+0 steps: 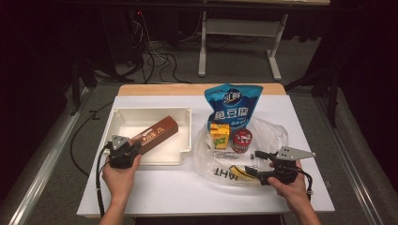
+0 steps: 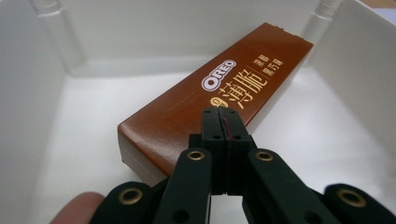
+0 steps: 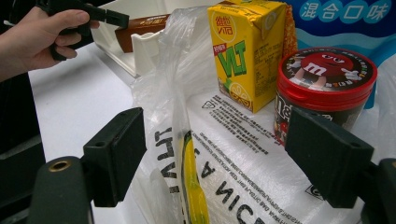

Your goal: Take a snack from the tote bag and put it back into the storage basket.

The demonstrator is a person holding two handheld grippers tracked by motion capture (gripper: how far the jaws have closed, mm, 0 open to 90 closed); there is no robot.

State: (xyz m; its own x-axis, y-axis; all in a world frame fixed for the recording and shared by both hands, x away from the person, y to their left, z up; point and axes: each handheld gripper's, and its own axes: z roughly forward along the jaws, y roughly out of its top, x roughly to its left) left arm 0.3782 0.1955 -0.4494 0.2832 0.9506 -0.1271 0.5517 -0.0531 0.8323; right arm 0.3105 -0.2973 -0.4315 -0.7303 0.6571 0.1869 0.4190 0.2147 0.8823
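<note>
Oreo box [image 1: 156,134], long and brown, lies aslant inside the white tray [image 1: 123,116] on the left half of the tabletop [image 1: 164,192], one end toward the tray's near-left corner and the other pointing to its far-right corner. In the left gripper view it rests flat on the tray floor, label up.

Left gripper [image 1: 123,151] sits over the tray's near edge, held by the person's left hand [image 1: 119,176], whose forearm comes up from the tabletop's near edge. It points along the box, tilted slightly downward. Its fingers [image 2: 212,126] are clenched together with nothing between them, the tips hovering just above the near end of the box; whether they touch it cannot be told.

Right gripper [image 1: 258,164] lies low near the tabletop's near-right corner, held level by the right hand [image 1: 288,185] and pointing left across a clear plastic bag [image 1: 270,133]. Its fingers [image 3: 119,149] are spread wide and grasp nothing; bag film lies between them. Beyond stand a yellow drink carton [image 1: 219,136] and a red-lidded candy tub [image 1: 241,140], with a blue pouch [image 1: 231,105] behind.
</note>
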